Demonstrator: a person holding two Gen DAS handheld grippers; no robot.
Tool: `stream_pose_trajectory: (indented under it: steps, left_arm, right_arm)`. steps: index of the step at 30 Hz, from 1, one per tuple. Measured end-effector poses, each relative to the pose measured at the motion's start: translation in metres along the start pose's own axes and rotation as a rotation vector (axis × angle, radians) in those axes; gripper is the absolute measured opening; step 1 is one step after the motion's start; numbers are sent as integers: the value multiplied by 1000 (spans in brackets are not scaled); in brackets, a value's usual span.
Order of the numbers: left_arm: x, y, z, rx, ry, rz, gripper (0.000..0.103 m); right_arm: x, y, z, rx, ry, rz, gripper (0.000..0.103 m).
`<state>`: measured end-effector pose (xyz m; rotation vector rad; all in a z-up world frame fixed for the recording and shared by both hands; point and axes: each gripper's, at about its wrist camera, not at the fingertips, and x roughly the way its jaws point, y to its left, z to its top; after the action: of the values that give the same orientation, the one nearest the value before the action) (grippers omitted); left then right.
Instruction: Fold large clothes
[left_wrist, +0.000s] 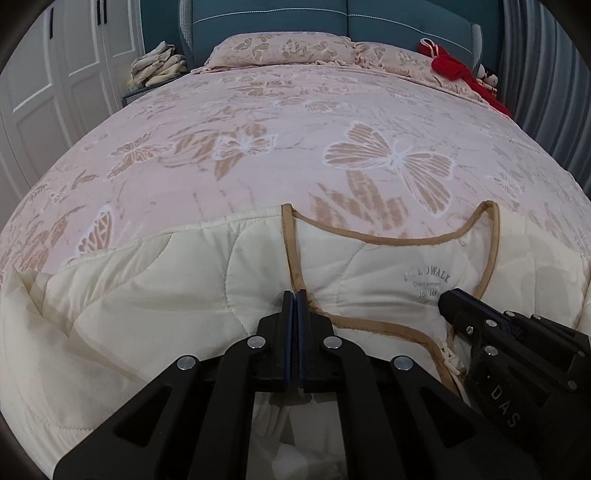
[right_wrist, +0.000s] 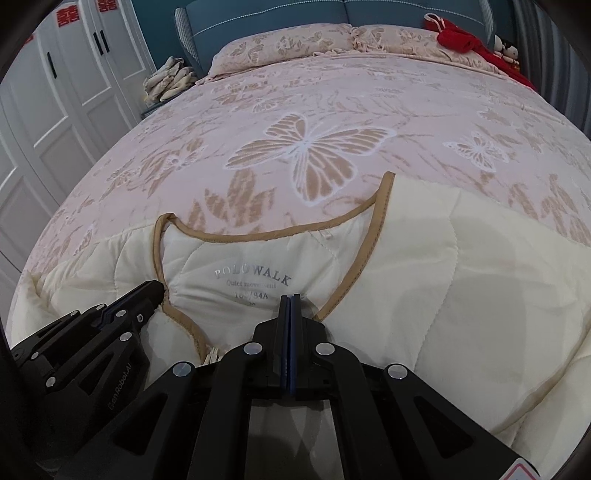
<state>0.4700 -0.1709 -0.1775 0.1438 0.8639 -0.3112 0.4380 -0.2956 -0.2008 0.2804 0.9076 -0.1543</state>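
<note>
Straight ahead of both closed tongs, left tongs (left_wrist: 294, 295) and right tongs (right_wrist: 290, 298), lies the cream jacket (right_wrist: 461, 280), collar (right_wrist: 258, 232) farthest; each seemingly pinches a front edge.

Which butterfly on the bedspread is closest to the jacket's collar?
The large tan-and-white butterfly, just beyond the jacket's tan-trimmed collar. The smaller white butterfly lies off to the right.

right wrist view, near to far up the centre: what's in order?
right tool → cream quilted jacket, at its printed label → tan neckline trim → butterfly bedspread → pillows → blue headboard
</note>
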Motion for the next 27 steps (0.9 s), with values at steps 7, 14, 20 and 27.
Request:
stream_pose_trajectory:
  steps: [7,14,20,27]
  left_arm:
    - [-38,15,12,-51,1,25,18]
    - [-191,141,-57,-313,-19,-127,94]
    - [-268,221,-214,-484,184,-143,94]
    - [-309,211,-305,-549,183,-160,94]
  right_arm:
    - [-41,-12,11,60,-45,-23,10]
    - [-248,-86,-74,153,-222,-4,72]
    - [-355,-169,-245,362,-15,-63,77]
    - [-386,-182,-354,528,59,8,77]
